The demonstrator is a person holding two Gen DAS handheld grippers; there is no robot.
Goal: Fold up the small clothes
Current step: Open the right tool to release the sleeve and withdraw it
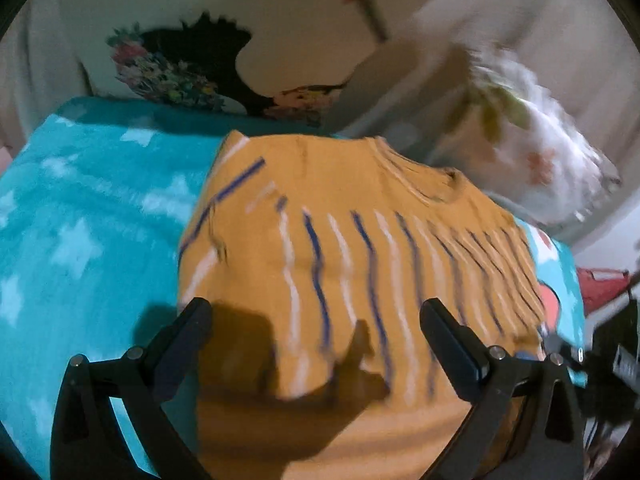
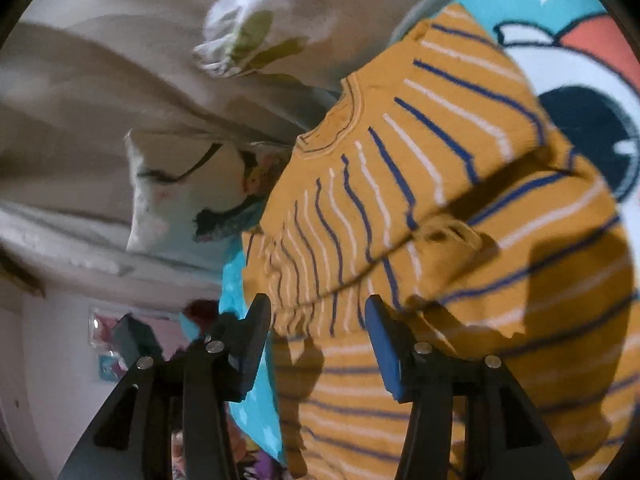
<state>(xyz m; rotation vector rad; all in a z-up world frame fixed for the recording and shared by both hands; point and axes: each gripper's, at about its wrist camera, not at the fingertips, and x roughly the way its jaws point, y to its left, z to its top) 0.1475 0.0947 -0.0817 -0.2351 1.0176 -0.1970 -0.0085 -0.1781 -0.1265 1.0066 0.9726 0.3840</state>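
Note:
A small mustard-yellow shirt (image 1: 340, 240) with blue and white stripes lies on a turquoise star-print blanket (image 1: 80, 220). Its collar points away from me, and one side is folded over the body. My left gripper (image 1: 316, 320) is open and empty, hovering just above the shirt's near part. In the right wrist view the same shirt (image 2: 420, 200) fills the right half, a folded flap lying across it. My right gripper (image 2: 318, 316) is open and empty, its fingers straddling the folded edge near the shirt's side without closing on it.
A pillow with a dark floral print (image 1: 192, 64) and a white flowered pillow (image 1: 520, 140) lie beyond the shirt. The blanket carries a cartoon picture (image 2: 580, 100) next to the shirt. The bed edge drops to cluttered floor (image 2: 120, 340) on the left in the right wrist view.

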